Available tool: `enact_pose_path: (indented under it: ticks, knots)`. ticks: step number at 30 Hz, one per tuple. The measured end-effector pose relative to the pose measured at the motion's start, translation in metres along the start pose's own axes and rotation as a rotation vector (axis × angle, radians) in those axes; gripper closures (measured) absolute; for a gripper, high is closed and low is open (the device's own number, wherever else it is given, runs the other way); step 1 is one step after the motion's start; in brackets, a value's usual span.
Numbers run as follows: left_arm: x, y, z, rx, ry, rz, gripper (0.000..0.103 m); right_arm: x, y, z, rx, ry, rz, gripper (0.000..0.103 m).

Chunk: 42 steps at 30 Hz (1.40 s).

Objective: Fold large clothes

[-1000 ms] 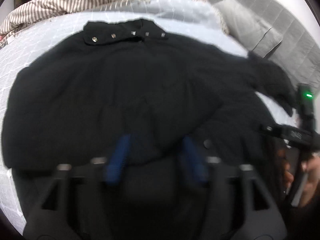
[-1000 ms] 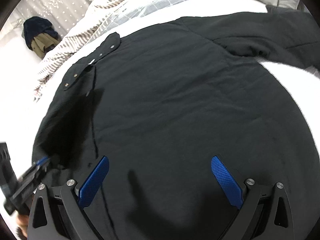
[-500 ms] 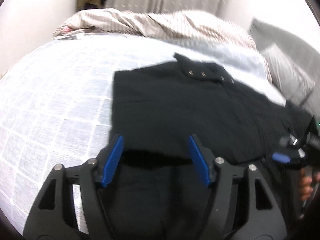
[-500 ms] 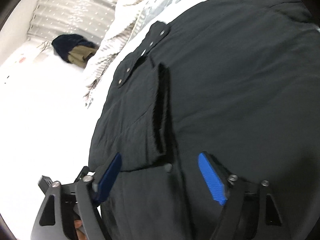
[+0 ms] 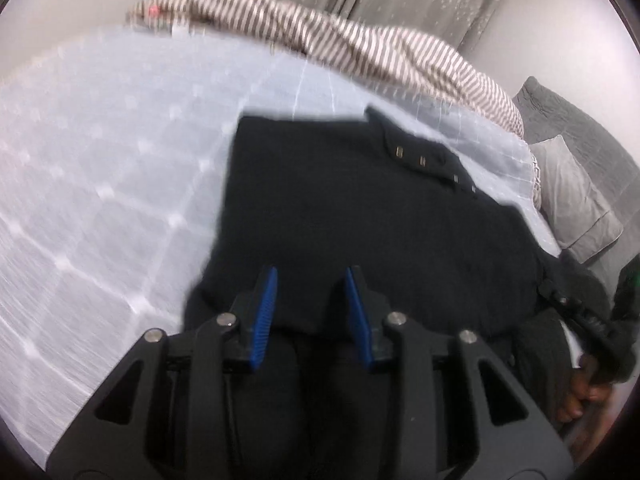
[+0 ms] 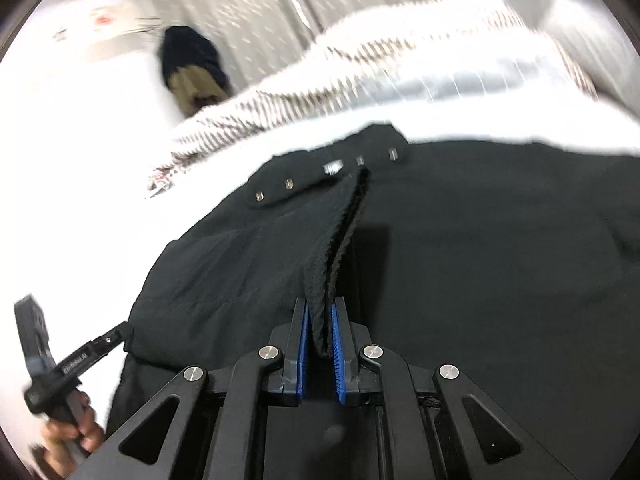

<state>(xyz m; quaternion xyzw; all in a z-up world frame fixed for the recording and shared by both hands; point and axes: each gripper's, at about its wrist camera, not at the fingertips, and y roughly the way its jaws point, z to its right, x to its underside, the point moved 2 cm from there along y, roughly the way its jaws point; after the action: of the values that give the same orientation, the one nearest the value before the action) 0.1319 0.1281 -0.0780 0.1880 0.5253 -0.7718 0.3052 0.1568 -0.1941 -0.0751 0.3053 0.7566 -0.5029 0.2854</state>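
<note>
A large black jacket [image 5: 360, 220] lies spread on the bed, its collar with metal snaps [image 5: 424, 160] toward the far side. My left gripper [image 5: 314, 304] hovers at the jacket's near left corner. Its jaws are closing with black cloth lying between the blue pads [image 5: 266, 312], and I see no pinch. In the right wrist view, my right gripper [image 6: 320, 332] is shut on a raised fold of the jacket [image 6: 480, 260]. That fold runs as a ridge up to the collar [image 6: 328, 176]. The left gripper's tool [image 6: 60, 364] and the hand holding it show at lower left.
The bed has a pale blue quilted sheet [image 5: 100, 180]. A striped blanket [image 5: 360, 52] is bunched along its far side, with grey pillows [image 5: 572, 192] at the right. Curtains [image 6: 280, 8] and a dark hanging garment [image 6: 192, 64] stand behind. A hand [image 5: 580, 396] is at the lower right.
My right jaws went from wide open to shut on a jacket fold, now lifted into a ridge. My left jaws narrowed, and the left view swung toward the jacket's left edge.
</note>
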Motion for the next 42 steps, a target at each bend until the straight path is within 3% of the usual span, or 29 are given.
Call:
enact_pose_path:
  ticks: [1,3,4,6,8,9,11,15,21,26,31,35,42]
  knots:
    - [0.004,0.005,-0.001,-0.003,-0.004,-0.027,0.066,0.005,0.007,0.005,0.053,-0.029,-0.021,0.091]
    - [0.010,0.010,0.003,-0.026,0.032,-0.052,0.068,0.025,0.042,0.023,0.147,-0.038,-0.184,0.088]
    - [0.011,0.008,0.008,-0.048,0.053,-0.051,0.068,0.029,0.043,0.028,0.128,-0.024,-0.171,0.088]
    - [0.011,0.002,0.015,-0.067,0.068,-0.060,0.062,0.024,0.034,0.030,0.141,-0.006,-0.160,0.078]
    - [0.010,-0.005,0.021,-0.063,0.040,-0.072,0.029,0.016,0.017,0.028,0.170,0.009,-0.169,0.071]
    - [0.011,-0.009,0.022,-0.059,0.025,-0.070,0.021,0.014,0.007,0.028,0.163,0.009,-0.154,0.065]
    - [0.011,-0.019,0.027,-0.044,-0.006,-0.040,0.015,0.009,-0.013,0.038,0.173,0.032,-0.101,0.019]
    - [0.013,-0.030,0.038,-0.027,-0.042,-0.048,0.006,-0.003,-0.039,0.082,0.204,0.125,-0.021,0.017]
    - [0.020,-0.043,0.039,-0.018,-0.098,-0.031,0.004,-0.004,-0.077,0.177,0.298,0.348,0.035,0.017]
    - [0.021,-0.040,0.037,-0.018,-0.122,-0.052,0.004,0.006,-0.137,0.254,0.332,0.506,0.136,0.017]
    - [0.018,-0.038,0.041,0.034,-0.147,-0.068,0.004,-0.007,-0.203,0.316,0.394,0.516,0.260,0.017]
    - [0.016,-0.034,0.041,0.055,-0.172,-0.065,0.004,-0.024,-0.247,0.350,0.499,0.468,0.328,0.017]
    - [0.020,-0.027,0.049,0.051,-0.148,-0.081,0.004,-0.041,-0.255,0.401,0.614,0.533,0.304,0.018]
